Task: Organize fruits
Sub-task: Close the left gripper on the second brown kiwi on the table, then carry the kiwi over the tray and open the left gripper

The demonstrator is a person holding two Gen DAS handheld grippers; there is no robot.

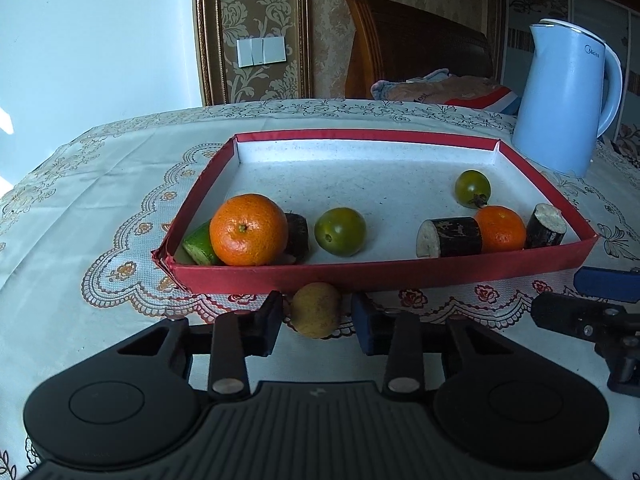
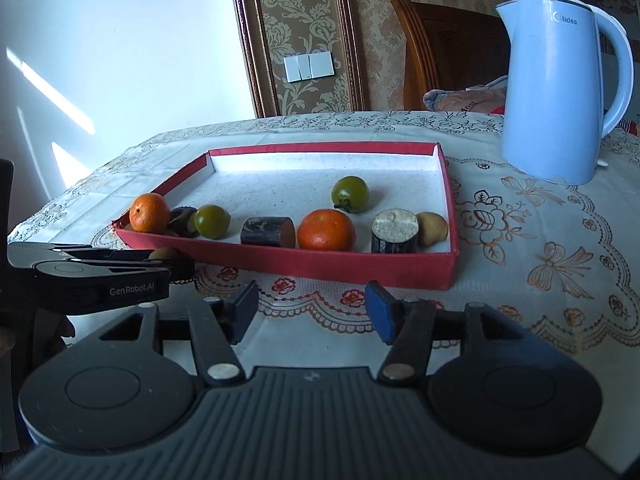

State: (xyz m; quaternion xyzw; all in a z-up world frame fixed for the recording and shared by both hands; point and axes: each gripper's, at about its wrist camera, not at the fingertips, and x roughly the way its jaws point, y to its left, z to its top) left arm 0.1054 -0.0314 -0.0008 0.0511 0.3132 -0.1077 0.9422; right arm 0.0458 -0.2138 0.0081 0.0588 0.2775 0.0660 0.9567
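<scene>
A red-rimmed tray (image 1: 384, 274) (image 2: 320, 266) on the table holds two oranges (image 1: 248, 230) (image 2: 326, 230), two green tomatoes (image 1: 340, 232) (image 2: 351, 195), dark cut sugarcane pieces (image 1: 450, 237) (image 2: 394, 232) and a lime wedge (image 1: 199, 245). A small yellow-brown fruit (image 1: 316, 310) lies on the tablecloth just in front of the tray. My left gripper (image 1: 318, 320) is open with the fruit between its fingers, not clamped. My right gripper (image 2: 312, 312) is open and empty, in front of the tray's near rim. Another brownish fruit (image 2: 432, 228) sits in the tray's right corner.
A light blue electric kettle (image 1: 566, 100) (image 2: 560, 88) stands on the table behind the tray to the right. A patterned tablecloth (image 1: 100, 200) covers the table. A wooden chair (image 1: 404, 40) and a cushion stand behind. The left gripper body (image 2: 92, 276) shows at the right view's left.
</scene>
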